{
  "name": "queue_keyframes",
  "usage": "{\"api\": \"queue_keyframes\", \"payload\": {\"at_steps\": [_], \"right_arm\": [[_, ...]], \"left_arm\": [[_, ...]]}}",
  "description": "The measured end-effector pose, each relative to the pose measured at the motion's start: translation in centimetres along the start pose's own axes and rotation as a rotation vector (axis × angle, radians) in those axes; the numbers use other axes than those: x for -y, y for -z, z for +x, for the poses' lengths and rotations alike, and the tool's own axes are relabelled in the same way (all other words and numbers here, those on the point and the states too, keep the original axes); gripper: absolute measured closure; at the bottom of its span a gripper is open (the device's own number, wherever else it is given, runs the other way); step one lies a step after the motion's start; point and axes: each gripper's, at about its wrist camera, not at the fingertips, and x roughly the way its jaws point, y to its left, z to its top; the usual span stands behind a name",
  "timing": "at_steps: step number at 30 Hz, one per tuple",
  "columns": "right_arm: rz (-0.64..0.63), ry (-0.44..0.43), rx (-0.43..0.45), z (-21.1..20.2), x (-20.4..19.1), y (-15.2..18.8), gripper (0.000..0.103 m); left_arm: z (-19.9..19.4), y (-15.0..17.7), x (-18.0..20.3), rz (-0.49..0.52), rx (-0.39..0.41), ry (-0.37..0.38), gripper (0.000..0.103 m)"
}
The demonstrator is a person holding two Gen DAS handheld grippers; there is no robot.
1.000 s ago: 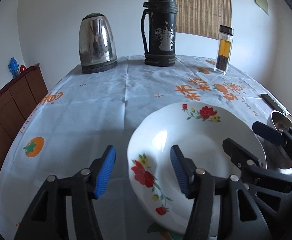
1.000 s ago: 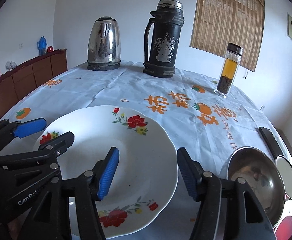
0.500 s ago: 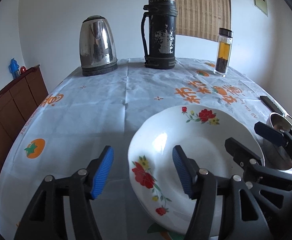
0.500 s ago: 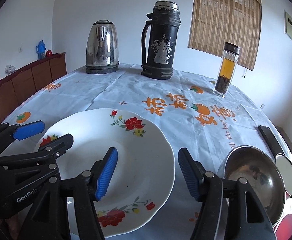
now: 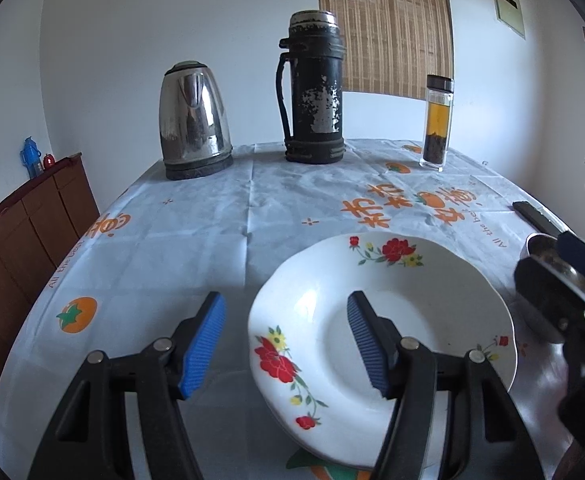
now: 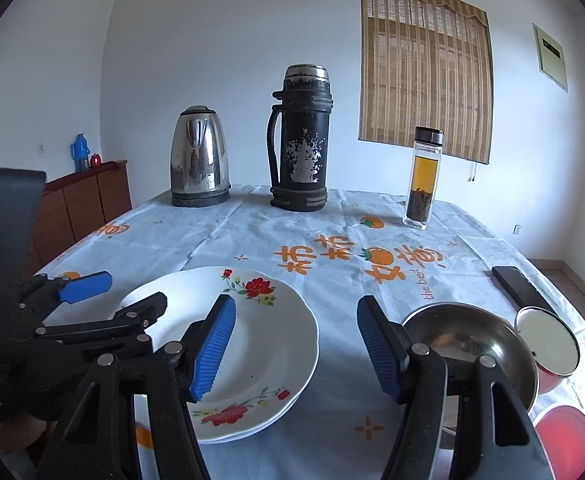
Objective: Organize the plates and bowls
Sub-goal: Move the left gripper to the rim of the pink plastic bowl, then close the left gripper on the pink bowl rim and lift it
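Observation:
A white flowered plate (image 5: 412, 300) lies on what looks like a second plate on the tablecloth, near the front edge. My left gripper (image 5: 286, 340) is open. Its right finger hangs over the plate's well, its left finger is outside, and the left rim lies between them untouched. My right gripper (image 6: 297, 350) is open too, with the same plate's (image 6: 276, 344) right rim between its blue pads. A steel bowl (image 6: 472, 340) sits just right of it. Each view shows the other gripper: the left gripper (image 6: 136, 292) and the right gripper (image 5: 560, 268), which partly hides the bowl (image 5: 540, 244).
At the table's far end stand a steel kettle (image 5: 194, 120), a worn black thermos (image 5: 314, 88) and a glass tea bottle (image 5: 436, 124). A dark flat device (image 6: 520, 286), a round lidded red container (image 6: 548, 344) and a red lid (image 6: 564, 432) lie right. A wooden sideboard (image 5: 24, 232) stands left.
My right gripper drew away to the right and rose, leaving the plate's middle for its right rim. My left jaws widened a little. The plate and bowl stayed put.

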Motion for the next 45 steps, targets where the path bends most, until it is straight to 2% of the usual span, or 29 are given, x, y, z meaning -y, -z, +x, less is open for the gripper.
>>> {"api": "queue_keyframes", "payload": {"at_steps": [5, 14, 17, 22, 25, 33, 35, 37, 39, 41, 42, 44, 45], "right_arm": [[-0.014, -0.001, 0.04, -3.0, 0.5, 0.0, 0.038], [0.01, -0.03, 0.04, -7.7, 3.7, 0.3, 0.038], [0.01, -0.006, 0.037, -9.4, 5.4, 0.9, 0.038], [0.041, 0.058, 0.039, -12.3, 9.1, 1.8, 0.038], [0.06, 0.111, 0.032, -13.3, 11.1, 2.4, 0.038], [0.088, 0.202, -0.015, -14.4, 15.6, 4.4, 0.038], [0.101, 0.22, -0.034, -14.6, 16.8, 5.1, 0.044], [0.113, 0.231, -0.056, -14.6, 17.8, 5.7, 0.051], [0.12, 0.238, -0.076, -14.4, 18.6, 6.3, 0.052], [0.128, 0.242, -0.088, -14.4, 19.2, 6.8, 0.052], [0.132, 0.24, -0.097, -14.2, 19.5, 7.0, 0.054], [0.143, 0.234, -0.116, -13.7, 20.0, 7.5, 0.063], [0.151, 0.232, -0.123, -13.4, 20.2, 7.6, 0.063]], "left_arm": [[-0.5, 0.1, 0.4, 0.018, 0.02, -0.003, 0.039], [-1.9, -0.6, 0.7, 0.01, 0.072, -0.023, 0.039], [-2.8, -1.2, 1.2, 0.0, 0.074, -0.017, 0.039], [-6.1, -1.8, 4.6, 0.039, 0.109, 0.064, 0.039], [-7.7, -1.9, 7.8, 0.069, 0.118, 0.138, 0.039], [-9.7, -1.8, 17.9, 0.184, 0.078, 0.362, 0.039], [-10.0, -1.3, 20.1, 0.223, 0.07, 0.404, 0.04], [-10.0, -0.5, 21.9, 0.27, 0.058, 0.438, 0.045], [-9.6, 0.6, 23.1, 0.32, 0.036, 0.461, 0.054], [-9.0, 1.4, 23.5, 0.345, 0.012, 0.464, 0.059], [-8.7, 1.6, 23.4, 0.343, -0.007, 0.469, 0.063], [-8.1, 1.6, 23.0, 0.318, -0.049, 0.496, 0.064], [-7.7, 1.6, 22.7, 0.299, -0.067, 0.507, 0.064]]}}
